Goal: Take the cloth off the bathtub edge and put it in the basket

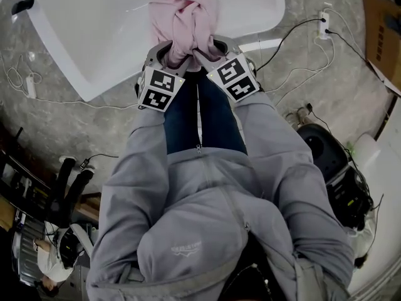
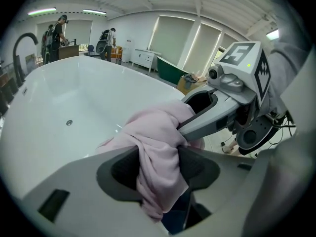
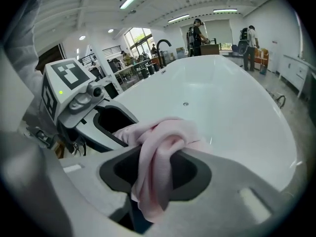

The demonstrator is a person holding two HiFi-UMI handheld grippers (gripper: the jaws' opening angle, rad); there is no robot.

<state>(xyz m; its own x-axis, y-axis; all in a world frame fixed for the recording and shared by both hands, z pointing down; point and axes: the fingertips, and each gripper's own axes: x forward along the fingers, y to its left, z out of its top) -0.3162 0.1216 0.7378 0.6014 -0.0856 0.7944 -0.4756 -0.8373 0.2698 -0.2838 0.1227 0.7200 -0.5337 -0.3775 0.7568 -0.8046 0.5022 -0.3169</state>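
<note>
At twelve o'clock in the head view, straight ahead of the person's knees, the pink cloth point(image 1: 185, 19) is lying bunched over the near rim of the white bathtub point(image 1: 88, 36), whose basin is spreading away toward ten and eleven o'clock. Both tools are meeting on it. The left gripper point(image 1: 168, 54) is coming in from seven o'clock and the right gripper point(image 1: 210, 49) from five o'clock, tips nearly side by side. Each gripper view is showing a fold of cloth pinched between that gripper's dark pads, with the loose end hanging down below the jaws, so both are clamping fabric and neither is empty. Judging the step: this is the grasp on the tub edge, with the cloth looking as if it is resting on the rim, not yet carried off. No basket is showing in any view, so its direction cannot be told. Next move is calling for a straight lift with both grips kept firm so the bundle clears the rim without sliding into the basin, then a turn to find the basket. Floor cables point(image 1: 294, 49) are trailing at two o'clock, worth minding when stepping.
</note>
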